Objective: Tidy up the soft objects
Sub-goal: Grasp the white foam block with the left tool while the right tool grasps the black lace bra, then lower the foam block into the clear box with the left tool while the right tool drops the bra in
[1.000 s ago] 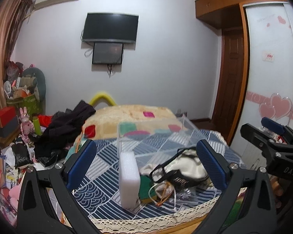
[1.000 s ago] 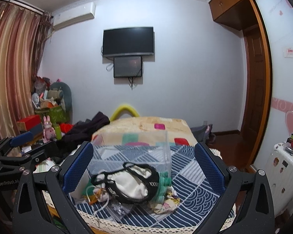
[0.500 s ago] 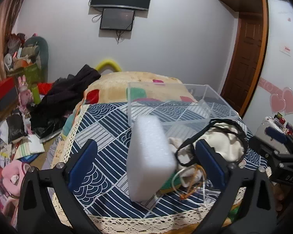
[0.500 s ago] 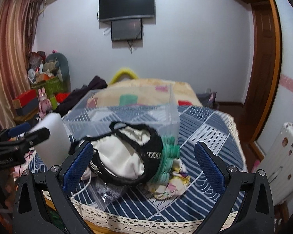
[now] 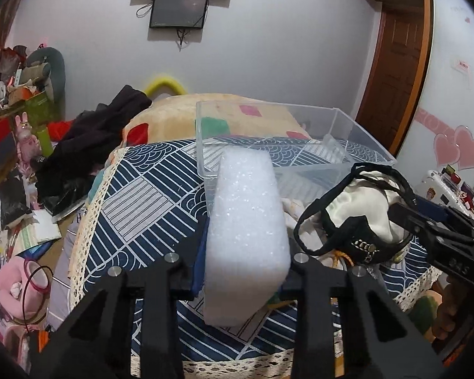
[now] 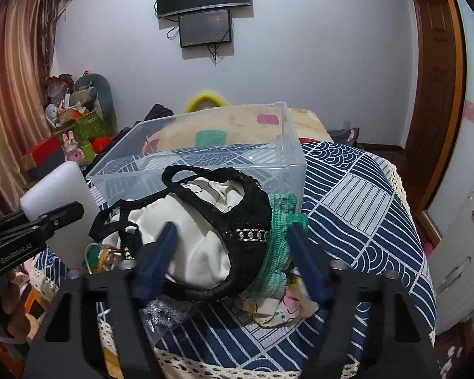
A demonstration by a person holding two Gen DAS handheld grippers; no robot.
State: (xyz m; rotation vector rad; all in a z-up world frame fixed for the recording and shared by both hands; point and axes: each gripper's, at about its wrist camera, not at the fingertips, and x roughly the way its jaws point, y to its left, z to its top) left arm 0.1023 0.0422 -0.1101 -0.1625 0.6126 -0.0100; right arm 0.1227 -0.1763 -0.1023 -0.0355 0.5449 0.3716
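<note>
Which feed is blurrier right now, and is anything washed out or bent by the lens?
Right wrist: blue fingers smeared by motion blur, bag sharp. Left wrist: foam block sharp but nearly blown out white. Both: fisheye bows the door frame and darkens corners.

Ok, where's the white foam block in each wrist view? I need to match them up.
Left wrist: foam block at centre, gripped in the left claw, in front of the clear box.
Right wrist: foam block at the left edge, left of the same box.
Shared landmark: the clear box.
</note>
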